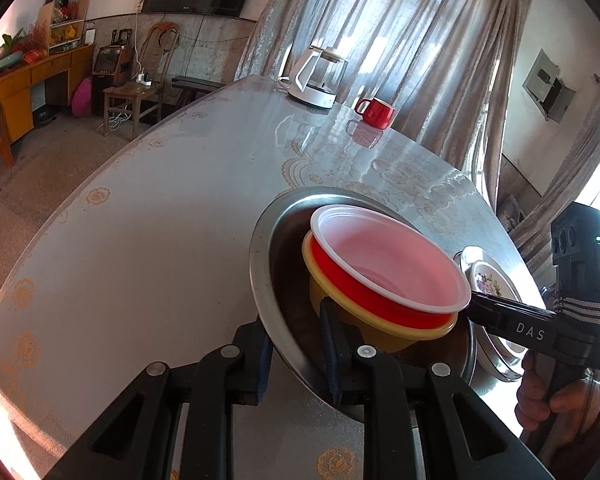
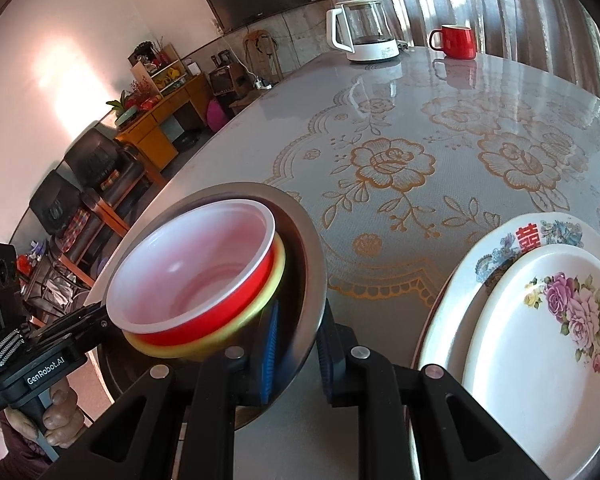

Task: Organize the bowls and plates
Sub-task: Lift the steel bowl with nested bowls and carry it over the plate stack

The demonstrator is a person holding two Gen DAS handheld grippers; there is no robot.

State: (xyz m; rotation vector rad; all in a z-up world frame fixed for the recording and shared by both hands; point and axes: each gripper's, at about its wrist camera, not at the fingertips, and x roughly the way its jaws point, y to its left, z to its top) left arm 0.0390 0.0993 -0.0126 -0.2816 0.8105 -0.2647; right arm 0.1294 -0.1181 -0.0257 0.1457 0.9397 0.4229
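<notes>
A wide metal bowl [image 1: 260, 248] [image 2: 308, 248] holds a yellow bowl [image 1: 380, 340] [image 2: 278, 264] with a red, white-lined bowl [image 1: 380, 256] [image 2: 204, 272] nested in it. My left gripper [image 1: 296, 340] is shut on the metal bowl's near rim, one finger inside and one outside. My right gripper [image 2: 298, 328] is shut on the opposite rim. Each gripper shows in the other's view: the right gripper [image 1: 476, 308] and the left gripper [image 2: 100, 320]. A flowered plate [image 2: 540, 340] [image 1: 488, 280] lies on a larger patterned plate [image 2: 500, 240] to the right of the metal bowl.
A white and glass kettle [image 2: 364, 28] [image 1: 316, 76] and a red mug [image 2: 456, 42] [image 1: 376, 112] stand at the far end of the round table [image 2: 420, 128]. The table's edge curves along the left, with chairs and a cabinet beyond.
</notes>
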